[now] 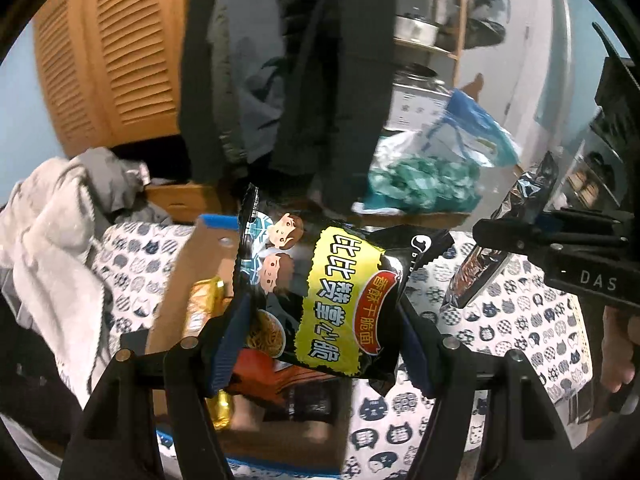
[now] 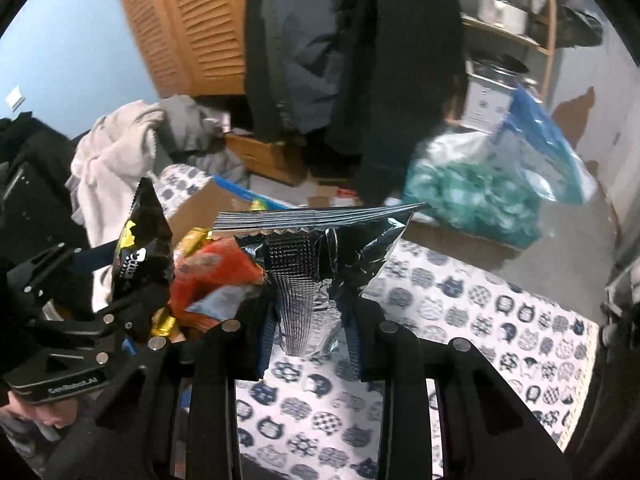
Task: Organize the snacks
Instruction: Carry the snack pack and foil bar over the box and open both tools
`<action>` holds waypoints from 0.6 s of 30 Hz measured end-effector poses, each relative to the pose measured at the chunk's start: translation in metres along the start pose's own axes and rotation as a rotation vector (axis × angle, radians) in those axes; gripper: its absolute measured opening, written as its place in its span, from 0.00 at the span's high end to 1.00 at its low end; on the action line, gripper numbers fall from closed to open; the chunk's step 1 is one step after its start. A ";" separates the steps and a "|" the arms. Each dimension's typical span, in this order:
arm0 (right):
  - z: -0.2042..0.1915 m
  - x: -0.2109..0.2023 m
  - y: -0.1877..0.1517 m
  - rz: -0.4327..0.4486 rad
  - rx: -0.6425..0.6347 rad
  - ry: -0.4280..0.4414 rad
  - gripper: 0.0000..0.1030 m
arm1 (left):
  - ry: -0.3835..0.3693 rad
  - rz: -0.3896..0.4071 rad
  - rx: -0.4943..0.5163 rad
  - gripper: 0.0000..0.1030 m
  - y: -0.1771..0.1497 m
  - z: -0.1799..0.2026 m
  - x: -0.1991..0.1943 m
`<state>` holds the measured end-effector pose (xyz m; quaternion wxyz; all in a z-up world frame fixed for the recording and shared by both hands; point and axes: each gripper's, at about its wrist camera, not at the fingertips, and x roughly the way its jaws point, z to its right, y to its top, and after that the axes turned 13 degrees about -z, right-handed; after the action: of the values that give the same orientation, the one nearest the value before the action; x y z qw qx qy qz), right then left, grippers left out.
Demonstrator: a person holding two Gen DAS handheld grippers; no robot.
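Note:
My left gripper (image 1: 320, 346) is shut on a black and yellow noodle snack bag (image 1: 344, 292), its blue pads pressing both sides. The bag hangs above an open cardboard box (image 1: 188, 264) that holds gold packets (image 1: 204, 300) and an orange packet (image 1: 288, 376). My right gripper (image 2: 310, 344) is shut on a silver foil bag (image 2: 316, 264), held upright over the cat-print cloth (image 2: 460, 312). The right wrist view shows the left gripper (image 2: 120, 280) with its noodle snack bag (image 2: 140, 248) at the left, over the cardboard box (image 2: 200, 208). At the right of the left wrist view is the right gripper (image 1: 516, 228) with the foil bag (image 1: 480, 272).
A table under the cat-print cloth (image 1: 520, 320) carries the box. Behind it hang dark coats (image 1: 320, 60); a heap of pale clothes (image 1: 60, 220) lies at the left and a teal plastic bag (image 1: 432, 176) at the right. A louvred wooden door (image 1: 112, 48) and shelves (image 1: 432, 28) stand further back.

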<state>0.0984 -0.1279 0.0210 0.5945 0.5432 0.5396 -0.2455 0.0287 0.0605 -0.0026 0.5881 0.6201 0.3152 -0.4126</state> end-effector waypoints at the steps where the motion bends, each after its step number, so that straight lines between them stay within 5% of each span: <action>1: -0.005 0.002 0.002 -0.002 -0.008 0.008 0.72 | 0.005 0.000 -0.015 0.31 -0.001 -0.007 0.001; 18: -0.078 0.068 0.036 -0.126 -0.094 0.107 0.72 | 0.053 -0.066 -0.191 0.31 -0.018 -0.088 0.031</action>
<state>0.1208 -0.0263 -0.0133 0.5732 0.4917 0.6147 -0.2275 0.0397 0.1468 -0.0407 0.6221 0.5613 0.3886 -0.3832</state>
